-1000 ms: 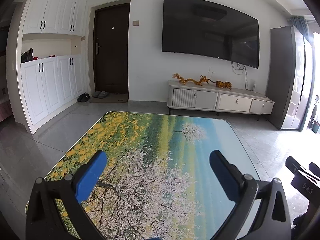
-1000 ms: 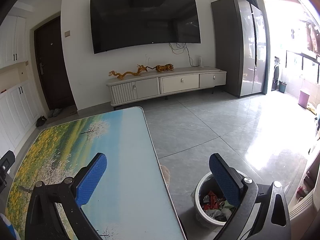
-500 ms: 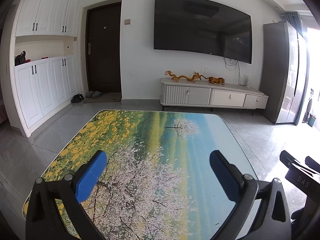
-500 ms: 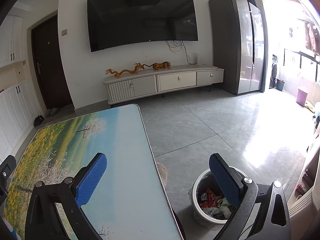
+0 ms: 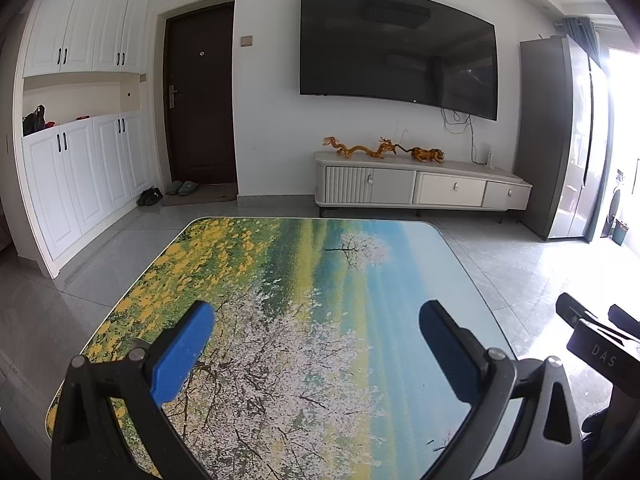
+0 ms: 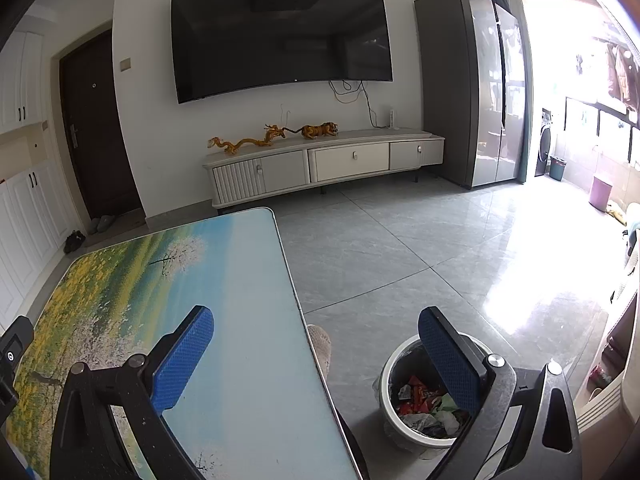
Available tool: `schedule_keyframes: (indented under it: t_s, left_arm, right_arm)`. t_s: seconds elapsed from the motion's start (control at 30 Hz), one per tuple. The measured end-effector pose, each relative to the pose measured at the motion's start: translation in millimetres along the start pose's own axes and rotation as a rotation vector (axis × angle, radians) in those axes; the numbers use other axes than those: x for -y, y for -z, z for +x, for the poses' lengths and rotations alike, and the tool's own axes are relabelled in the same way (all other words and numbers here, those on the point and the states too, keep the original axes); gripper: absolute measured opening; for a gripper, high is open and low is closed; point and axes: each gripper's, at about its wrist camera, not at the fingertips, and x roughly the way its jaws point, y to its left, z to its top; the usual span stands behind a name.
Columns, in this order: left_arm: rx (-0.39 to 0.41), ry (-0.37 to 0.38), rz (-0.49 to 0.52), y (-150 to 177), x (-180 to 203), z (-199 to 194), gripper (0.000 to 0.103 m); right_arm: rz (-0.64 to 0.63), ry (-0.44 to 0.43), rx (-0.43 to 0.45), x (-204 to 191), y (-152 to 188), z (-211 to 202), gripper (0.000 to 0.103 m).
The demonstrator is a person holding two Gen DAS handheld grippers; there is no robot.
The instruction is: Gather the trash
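Note:
A white trash bin point(image 6: 390, 376) lined with a dark bag stands on the floor right of the table and holds crumpled wrappers point(image 6: 424, 404). My right gripper point(image 6: 316, 356) is open and empty, above the table's right edge and the bin. My left gripper point(image 5: 316, 348) is open and empty above the table point(image 5: 320, 280), whose top shows a printed landscape with no loose trash on it. The right gripper's body point(image 5: 596, 344) shows at the right edge of the left wrist view.
A TV cabinet point(image 6: 324, 168) with dragon and tiger figurines stands under a wall TV point(image 6: 280, 36). A grey fridge point(image 6: 472, 88) is at right, white cupboards point(image 5: 80, 148) and a dark door point(image 5: 200, 96) at left. Grey tiled floor point(image 6: 400, 248) surrounds the table.
Both views have shifted slightly: the room sits a little lower and the bin shows more fully. Both grippers stay open and empty.

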Motion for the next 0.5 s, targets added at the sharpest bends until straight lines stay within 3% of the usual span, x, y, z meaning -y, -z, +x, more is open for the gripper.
schedule_keyframes:
  t_s: [0.5]
  left_arm:
    - [-0.005, 0.005, -0.003, 0.1, 1.5, 0.5, 0.103]
  right_arm:
    - [0.001, 0.010, -0.005, 0.6, 1.3, 2.8, 0.103]
